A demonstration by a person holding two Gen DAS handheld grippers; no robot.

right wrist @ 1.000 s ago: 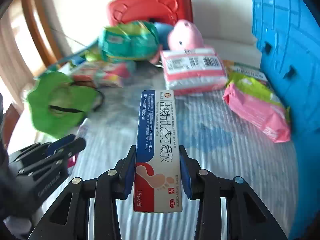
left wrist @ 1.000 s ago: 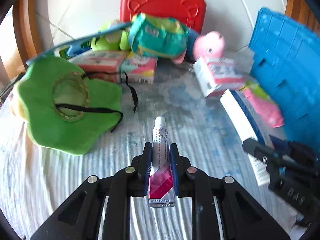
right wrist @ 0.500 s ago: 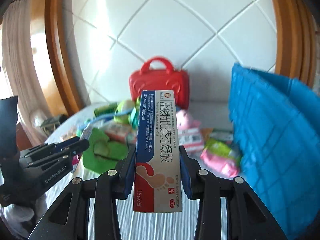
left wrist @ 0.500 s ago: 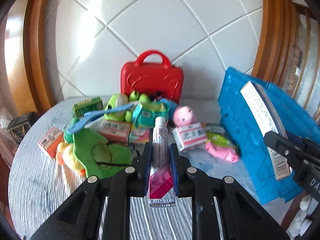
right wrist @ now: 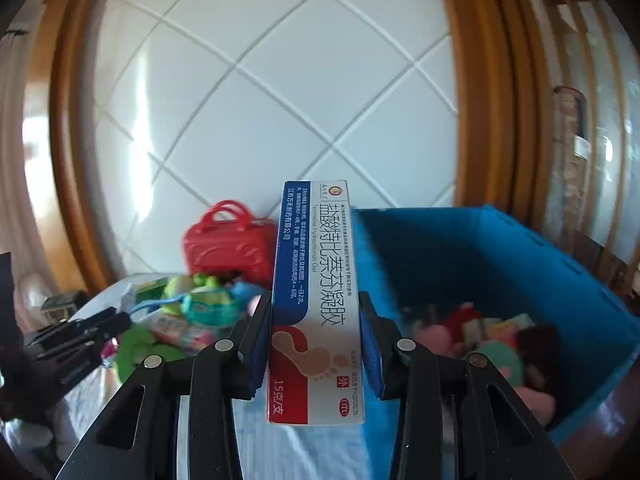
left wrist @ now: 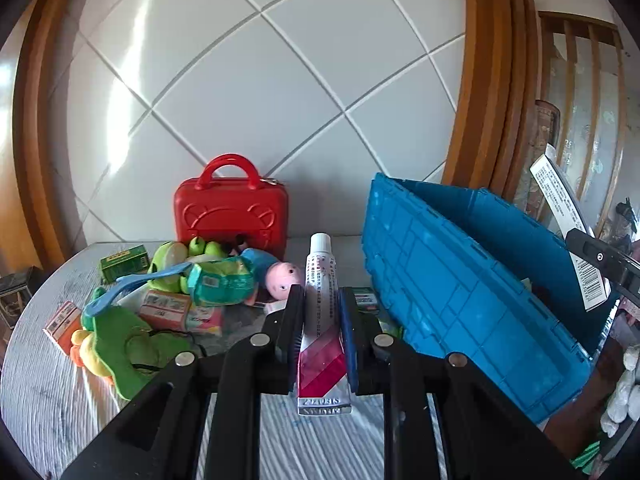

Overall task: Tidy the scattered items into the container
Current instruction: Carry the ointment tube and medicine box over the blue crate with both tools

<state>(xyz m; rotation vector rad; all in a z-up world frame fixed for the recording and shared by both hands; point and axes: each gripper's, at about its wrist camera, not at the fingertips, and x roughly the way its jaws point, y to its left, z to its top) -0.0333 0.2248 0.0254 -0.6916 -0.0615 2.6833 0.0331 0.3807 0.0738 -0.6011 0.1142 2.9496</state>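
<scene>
Your right claw [right wrist: 316, 344] pinches the gel box [right wrist: 316, 300] upright; the blue container [right wrist: 500, 264] opens at its two o'clock, nearer this hand. Your left claw [left wrist: 320, 332] pinches the tube [left wrist: 321, 312], container at three o'clock.

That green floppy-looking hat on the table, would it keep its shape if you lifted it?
Probably not: the green hat lies slumped with a wavy brim, so it looks like soft cloth that would droop. It likely weighs little, and its black strap might dangle or snag.

Tube [left wrist: 320, 304] and gel box [right wrist: 314, 304] held aloft; blue crate [right wrist: 520, 256] part-filled
</scene>
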